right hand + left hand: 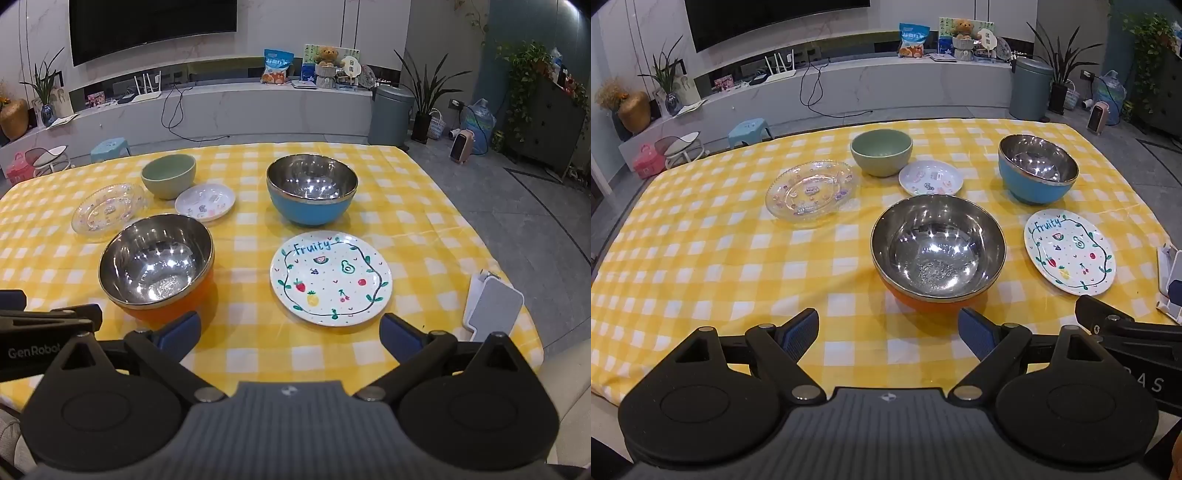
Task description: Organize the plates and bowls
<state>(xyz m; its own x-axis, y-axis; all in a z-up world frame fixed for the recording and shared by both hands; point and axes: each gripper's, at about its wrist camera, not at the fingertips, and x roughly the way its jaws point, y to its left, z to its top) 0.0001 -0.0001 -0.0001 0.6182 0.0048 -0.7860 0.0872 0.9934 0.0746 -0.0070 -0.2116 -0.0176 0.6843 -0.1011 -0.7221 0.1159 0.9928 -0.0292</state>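
Left wrist view: left gripper [888, 334] is hovering spread and empty, near the orange bowl [938, 251]; right gripper [290, 332] is likewise gaping before the fruit plate [330, 277].

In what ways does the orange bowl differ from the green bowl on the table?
The orange bowl has a shiny steel inside; the green bowl is matte green inside and out. The orange bowl looks wider and stands nearer the grippers; the green bowl stands farther back, beside a small printed plate. Both are upright and empty.
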